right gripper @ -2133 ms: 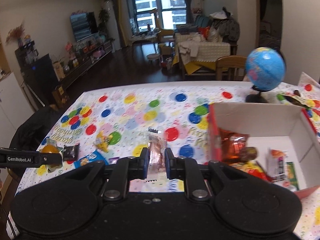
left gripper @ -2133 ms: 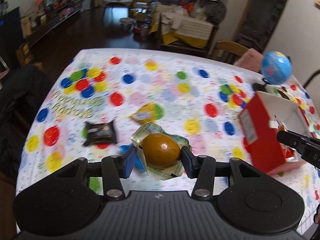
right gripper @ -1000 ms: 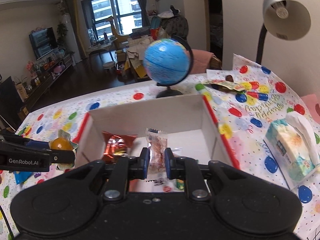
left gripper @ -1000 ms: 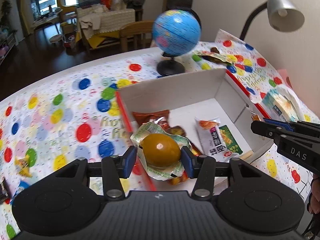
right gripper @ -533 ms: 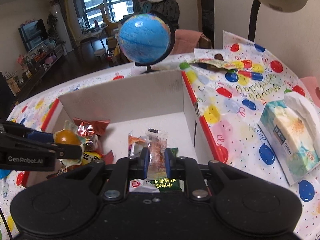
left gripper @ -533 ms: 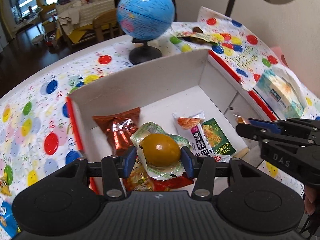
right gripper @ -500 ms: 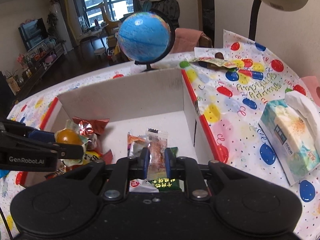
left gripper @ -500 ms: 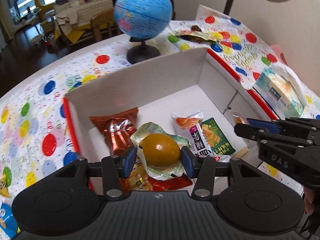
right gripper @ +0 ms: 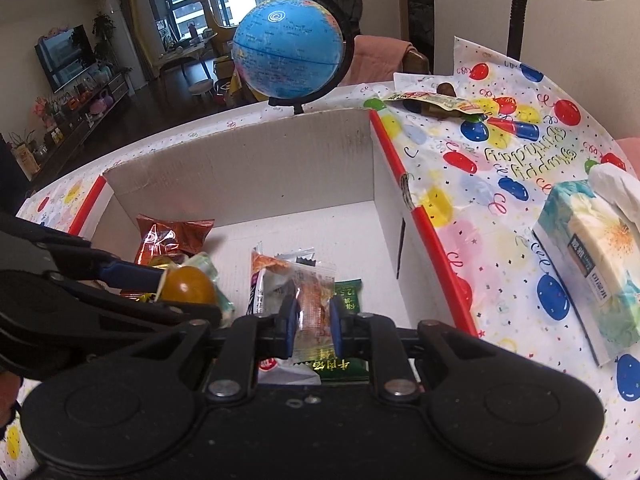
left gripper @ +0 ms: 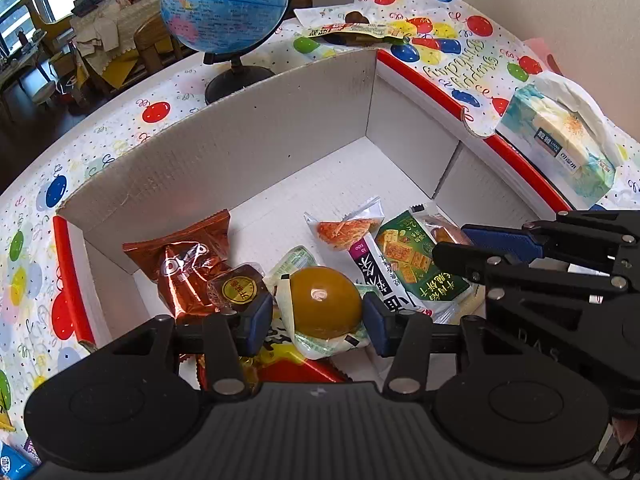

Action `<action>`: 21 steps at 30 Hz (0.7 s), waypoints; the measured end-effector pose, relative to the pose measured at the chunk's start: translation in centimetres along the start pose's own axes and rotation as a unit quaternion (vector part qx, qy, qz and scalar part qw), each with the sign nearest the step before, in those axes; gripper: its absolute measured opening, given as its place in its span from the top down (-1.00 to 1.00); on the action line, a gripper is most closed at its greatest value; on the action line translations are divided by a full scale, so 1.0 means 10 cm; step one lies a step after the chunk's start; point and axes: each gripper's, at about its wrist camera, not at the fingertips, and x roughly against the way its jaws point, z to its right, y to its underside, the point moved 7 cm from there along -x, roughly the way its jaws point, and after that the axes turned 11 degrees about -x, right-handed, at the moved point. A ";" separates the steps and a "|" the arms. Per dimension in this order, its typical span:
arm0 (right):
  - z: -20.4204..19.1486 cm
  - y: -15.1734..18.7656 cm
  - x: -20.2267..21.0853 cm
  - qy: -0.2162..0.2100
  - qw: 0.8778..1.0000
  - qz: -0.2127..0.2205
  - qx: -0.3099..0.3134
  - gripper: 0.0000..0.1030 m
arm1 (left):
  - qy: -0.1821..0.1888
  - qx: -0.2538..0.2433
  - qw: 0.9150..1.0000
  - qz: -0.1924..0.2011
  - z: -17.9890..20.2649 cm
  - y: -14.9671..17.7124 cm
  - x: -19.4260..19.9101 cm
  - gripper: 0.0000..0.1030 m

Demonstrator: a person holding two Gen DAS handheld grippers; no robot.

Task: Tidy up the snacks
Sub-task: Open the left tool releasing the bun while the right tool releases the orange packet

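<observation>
A white cardboard box with red rims (left gripper: 248, 148) (right gripper: 256, 172) holds several snacks: a copper foil bag (left gripper: 184, 264), a white-purple packet (left gripper: 360, 248) and a green cracker packet (left gripper: 416, 260). My left gripper (left gripper: 318, 316) is shut on a sealed brown egg packet (left gripper: 324, 308) just above the box's near left part; the packet also shows in the right wrist view (right gripper: 188, 286). My right gripper (right gripper: 312, 320) is shut on a small clear packet of brown snack (right gripper: 314, 300), held over the box's near right part, and it reaches in from the right in the left wrist view (left gripper: 452, 246).
A blue globe (left gripper: 224, 4) (right gripper: 288, 52) stands behind the box. A tissue pack (left gripper: 560, 140) (right gripper: 592, 264) lies right of the box. A snack wrapper (right gripper: 436, 102) lies at the far right on the balloon tablecloth (right gripper: 500, 176). A lamp stem (right gripper: 516, 20) rises at the far right.
Both grippers have moved from the open table to above the box, each still carrying its packet, and have come lower and closer into the box in the last half second.
</observation>
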 end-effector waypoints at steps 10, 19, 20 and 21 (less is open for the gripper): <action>0.00 0.00 0.04 0.000 1.000 0.003 0.001 0.59 | -0.004 0.009 1.000 0.010 -0.02 0.01 0.11 -0.04; -0.01 0.01 0.23 -0.012 1.000 0.019 -0.018 0.45 | 0.000 0.027 0.999 0.041 -0.11 0.08 0.44 -0.14; -0.02 0.01 0.26 -0.013 1.000 0.022 -0.019 0.42 | 0.001 0.029 0.999 0.045 -0.12 0.10 0.48 -0.15; -0.03 0.01 0.29 -0.014 0.999 0.025 -0.019 0.41 | 0.000 0.030 0.998 0.049 -0.12 0.11 0.52 -0.19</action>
